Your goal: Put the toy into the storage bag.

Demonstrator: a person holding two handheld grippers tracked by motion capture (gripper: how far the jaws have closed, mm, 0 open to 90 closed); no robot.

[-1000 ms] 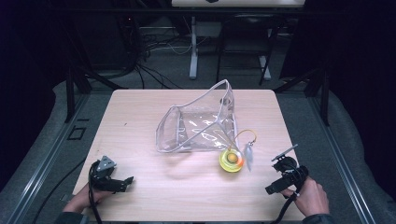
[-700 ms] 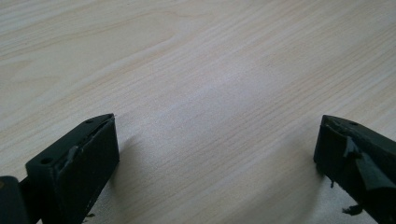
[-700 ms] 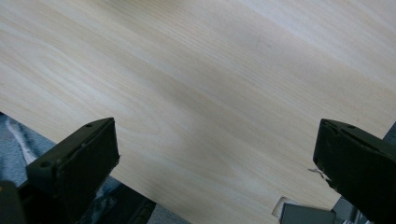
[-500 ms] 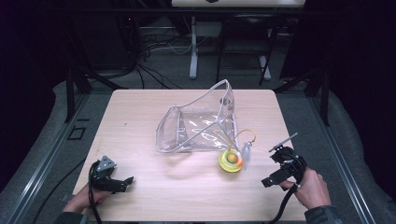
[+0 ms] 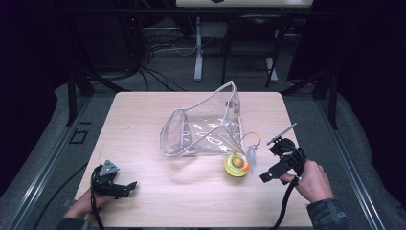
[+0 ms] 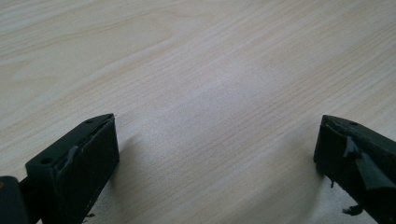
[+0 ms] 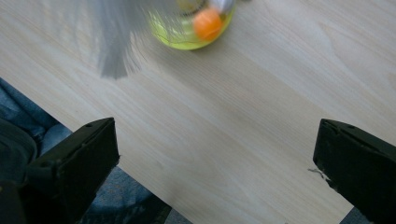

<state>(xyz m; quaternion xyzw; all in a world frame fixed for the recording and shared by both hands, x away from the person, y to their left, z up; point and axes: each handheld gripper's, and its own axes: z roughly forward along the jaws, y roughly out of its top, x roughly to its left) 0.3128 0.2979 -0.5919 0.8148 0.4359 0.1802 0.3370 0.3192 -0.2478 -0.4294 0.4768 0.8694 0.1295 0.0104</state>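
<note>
Since one second ago, the right gripper has moved forward along the right edge of the table and turned toward the yellow toy. This toy lies on the table near the front right part, just in front of the clear bag, which stands in the middle. An orange ball is in the toy. The right gripper is near the toy, not touching, jaws wide apart and empty. The left gripper rests at the front left corner, also released, with bare wood between its jaws.
</note>
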